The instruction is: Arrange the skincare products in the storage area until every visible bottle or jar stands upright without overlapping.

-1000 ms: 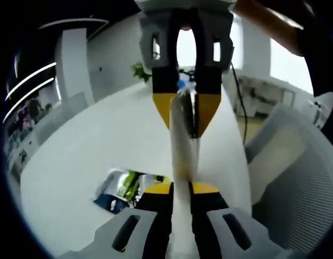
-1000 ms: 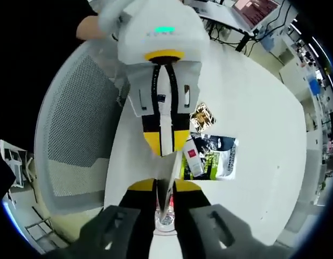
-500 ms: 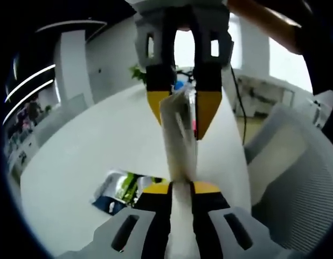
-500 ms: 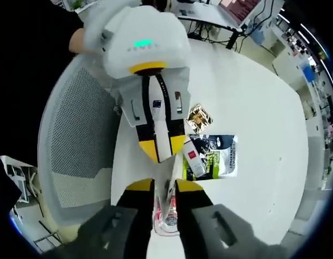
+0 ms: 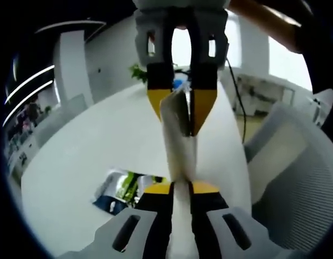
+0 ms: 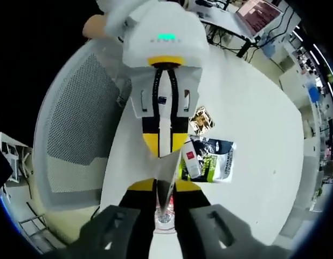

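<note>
Tube (image 5: 179, 141) held at both ends: my left tool (image 5: 180, 186) is clenched on one end, my right tool (image 6: 164, 186) is clenched on the other, and the white tube spans the gap between them, lifted above the white surface (image 6: 258, 135). In the right gripper view, a dark and green pouch (image 6: 216, 160), a small white bottle with a red label (image 6: 191, 159) lying on it, and a gold sachet (image 6: 202, 120) rest on the surface. A mesh chair (image 6: 75, 129) stands beside it.
</note>
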Demonstrator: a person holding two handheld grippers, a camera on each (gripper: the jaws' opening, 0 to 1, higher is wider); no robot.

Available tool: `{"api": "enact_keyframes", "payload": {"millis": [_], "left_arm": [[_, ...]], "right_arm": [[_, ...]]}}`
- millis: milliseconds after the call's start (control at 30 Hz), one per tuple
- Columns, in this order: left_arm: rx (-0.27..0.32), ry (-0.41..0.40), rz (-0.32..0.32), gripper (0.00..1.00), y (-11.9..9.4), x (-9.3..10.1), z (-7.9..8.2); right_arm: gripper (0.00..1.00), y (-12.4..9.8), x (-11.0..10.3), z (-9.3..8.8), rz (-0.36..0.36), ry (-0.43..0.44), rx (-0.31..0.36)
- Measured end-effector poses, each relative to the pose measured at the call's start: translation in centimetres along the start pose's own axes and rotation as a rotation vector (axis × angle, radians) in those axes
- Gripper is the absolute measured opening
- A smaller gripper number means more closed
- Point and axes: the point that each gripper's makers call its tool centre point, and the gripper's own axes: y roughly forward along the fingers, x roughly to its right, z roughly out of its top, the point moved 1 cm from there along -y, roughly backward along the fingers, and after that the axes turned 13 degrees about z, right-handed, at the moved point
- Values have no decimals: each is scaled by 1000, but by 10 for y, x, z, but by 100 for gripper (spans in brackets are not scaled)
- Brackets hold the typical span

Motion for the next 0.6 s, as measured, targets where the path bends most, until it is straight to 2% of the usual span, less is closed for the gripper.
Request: {"api": "enact_keyframes", "payload": {"millis": [133,367,433,500,600], "left_arm": [[0,-6,-1,7,0,-1,0],[-9,10,0,8,1,0,-1],[-14,13,-2,9,1,1,-1],[-16,15,-5,9,1,1,-2],[-13,10,-4,9,0,1,-1]], "right_arm": [[11,0,4,-1,-2,30,10],[12,-3,-2,5,-15,74,43],[16,-3,2,2,-10,91,47],[19,-2,-4,3,-9,95,45],[21,-2,-4,3,-26,104,46]]}}
